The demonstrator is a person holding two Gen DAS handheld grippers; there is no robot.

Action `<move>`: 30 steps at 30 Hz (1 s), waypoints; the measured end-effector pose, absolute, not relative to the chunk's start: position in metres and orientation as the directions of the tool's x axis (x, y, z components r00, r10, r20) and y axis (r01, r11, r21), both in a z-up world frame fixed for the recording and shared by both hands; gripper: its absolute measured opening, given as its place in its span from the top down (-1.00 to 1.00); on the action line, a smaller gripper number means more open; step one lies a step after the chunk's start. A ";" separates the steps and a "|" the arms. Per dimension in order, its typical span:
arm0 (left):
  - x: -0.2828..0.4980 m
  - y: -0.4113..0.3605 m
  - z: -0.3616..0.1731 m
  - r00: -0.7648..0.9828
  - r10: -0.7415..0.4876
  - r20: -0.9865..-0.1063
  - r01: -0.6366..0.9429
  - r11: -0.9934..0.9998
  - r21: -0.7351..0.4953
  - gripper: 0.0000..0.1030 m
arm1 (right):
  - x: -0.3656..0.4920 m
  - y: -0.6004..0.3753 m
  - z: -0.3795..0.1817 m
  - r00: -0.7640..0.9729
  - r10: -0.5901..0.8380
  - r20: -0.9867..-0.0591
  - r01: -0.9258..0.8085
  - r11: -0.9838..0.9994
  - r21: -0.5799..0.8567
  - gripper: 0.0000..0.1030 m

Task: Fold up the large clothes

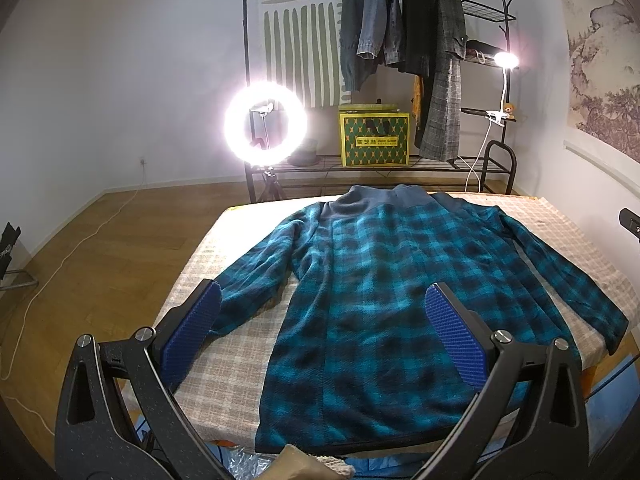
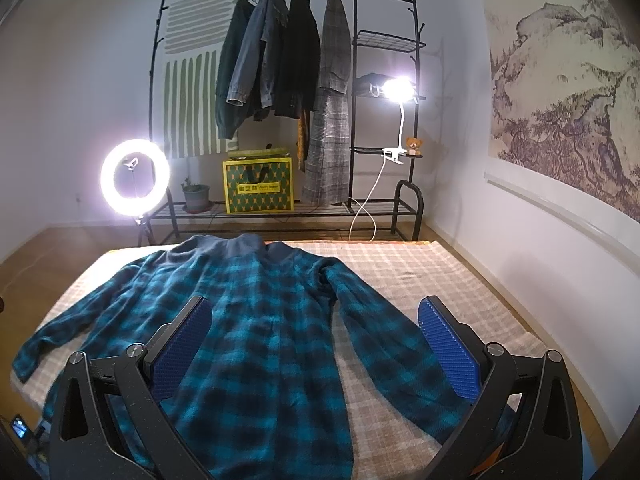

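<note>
Both grippers, left (image 1: 324, 304) and right (image 2: 316, 316), are held above the near hem with fingers spread wide, gripping nothing. One teal plaid jacket (image 1: 384, 280) is laid flat, sleeves outspread, on the checked table (image 1: 224, 360).

bare checked cloth (image 2: 420, 276) right of jacket (image 2: 260, 320), clothes rack (image 2: 288, 100) behind table

Plaid shirt (image 1: 372, 280) flat on table (image 1: 224, 344)
</note>
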State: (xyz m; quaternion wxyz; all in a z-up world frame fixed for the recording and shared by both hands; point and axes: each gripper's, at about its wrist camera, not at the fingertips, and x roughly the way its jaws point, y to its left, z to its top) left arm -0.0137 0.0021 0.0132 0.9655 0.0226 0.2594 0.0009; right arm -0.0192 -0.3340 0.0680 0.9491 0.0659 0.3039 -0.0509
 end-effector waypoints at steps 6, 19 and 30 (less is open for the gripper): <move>-0.014 0.002 0.013 0.865 0.012 -0.501 0.011 0.999 0.043 -1.00 | -0.019 -0.333 0.068 0.811 -0.057 -0.583 0.137 0.986 0.095 -0.99; -0.010 0.015 0.004 0.863 0.021 -0.505 -0.001 0.999 0.040 -1.00 | -0.015 -0.324 0.071 0.812 -0.046 -0.582 0.126 0.987 0.098 -0.99; 0.013 0.072 0.000 0.860 0.054 -0.507 -0.079 0.997 -0.028 -1.00 | -0.007 -0.311 0.069 0.809 0.008 -0.587 0.086 0.987 0.132 -0.99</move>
